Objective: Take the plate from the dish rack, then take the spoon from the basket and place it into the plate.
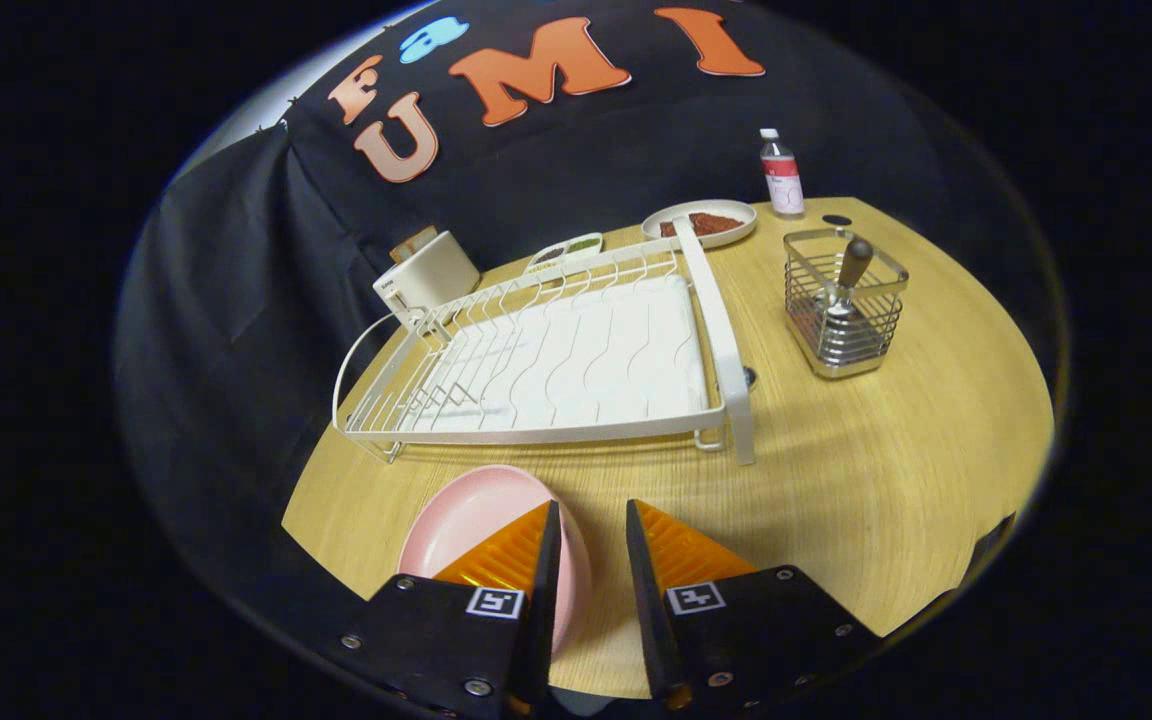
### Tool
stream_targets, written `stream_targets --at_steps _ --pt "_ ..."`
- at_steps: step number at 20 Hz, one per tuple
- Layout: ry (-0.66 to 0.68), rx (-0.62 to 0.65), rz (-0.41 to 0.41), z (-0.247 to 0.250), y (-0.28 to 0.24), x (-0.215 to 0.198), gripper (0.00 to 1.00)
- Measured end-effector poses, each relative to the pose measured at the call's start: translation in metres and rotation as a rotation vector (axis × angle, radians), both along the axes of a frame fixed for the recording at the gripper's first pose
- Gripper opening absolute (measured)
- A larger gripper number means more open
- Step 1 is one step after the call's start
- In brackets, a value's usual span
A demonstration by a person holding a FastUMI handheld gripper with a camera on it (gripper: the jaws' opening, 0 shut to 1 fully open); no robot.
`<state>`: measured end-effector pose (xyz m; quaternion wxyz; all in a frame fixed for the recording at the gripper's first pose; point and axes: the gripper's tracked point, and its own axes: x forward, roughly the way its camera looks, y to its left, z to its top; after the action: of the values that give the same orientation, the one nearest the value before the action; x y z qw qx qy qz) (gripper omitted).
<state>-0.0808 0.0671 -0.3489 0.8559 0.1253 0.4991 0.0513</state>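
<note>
Gripper (591, 540) fingers stand apart with a clear gap between them, nothing pinched; bare table shows through the gap. Pink plate (476, 520) lies flat on the table (886, 470) near its front edge, partly under the left finger. Whether that finger touches the plate, cannot tell. Reads as the plate just set down and let go.

Dish rack (556, 370) sits beyond the plate, toward the table's left edge, its slots bare. That fits the plate already being out of it. Plate placed in the strip between rack and front edge: flat, face up, easy to drop something into.

Wire basket (844, 300) stands toward the right back part of the table, well apart from the plate. Spoon (844, 285) stands upright in it, dark handle poking above the rim, tilted a little. Handle up gives the fingers something to close on from above.

Back edge holds a small bottle (782, 175), a white plate with reddish-brown food (701, 225) beside it, a small tray (566, 252) just behind the rack, and a cream box (431, 275) at the rack's far left corner. None of these belong to the job.

Judgement: first half done, spoon half not yet begun. Next move calls for a swing right and forward to the basket, fingers staying parted until they straddle the handle.
</note>
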Motion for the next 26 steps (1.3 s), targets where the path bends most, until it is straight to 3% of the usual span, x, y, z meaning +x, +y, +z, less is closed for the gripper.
stream_targets --at_steps 3,4,6,11,14,19,21,22,24,26 --pt "-0.134 -0.039 -0.042 0.028 -0.029 0.022 0.48" --pt "-0.188 -0.066 -0.069 0.038 -0.043 0.032 0.58" --pt "-0.295 -0.152 -0.12 0.056 -0.08 0.046 0.68" --pt "-0.446 -0.413 -0.166 0.058 -0.156 0.076 0.73" --pt "-0.436 -0.457 -0.114 0.04 -0.156 0.086 0.72" --pt "-0.456 -0.557 -0.076 0.019 -0.163 0.108 0.58" --pt "-0.431 -0.56 -0.067 0.008 -0.162 0.11 0.44" --pt "-0.427 -0.558 -0.075 0.005 -0.164 0.111 0.31" --pt "-0.439 -0.551 -0.097 0.007 -0.167 0.114 0.19" --pt "-0.448 -0.551 -0.104 0.007 -0.169 0.115 0.14"
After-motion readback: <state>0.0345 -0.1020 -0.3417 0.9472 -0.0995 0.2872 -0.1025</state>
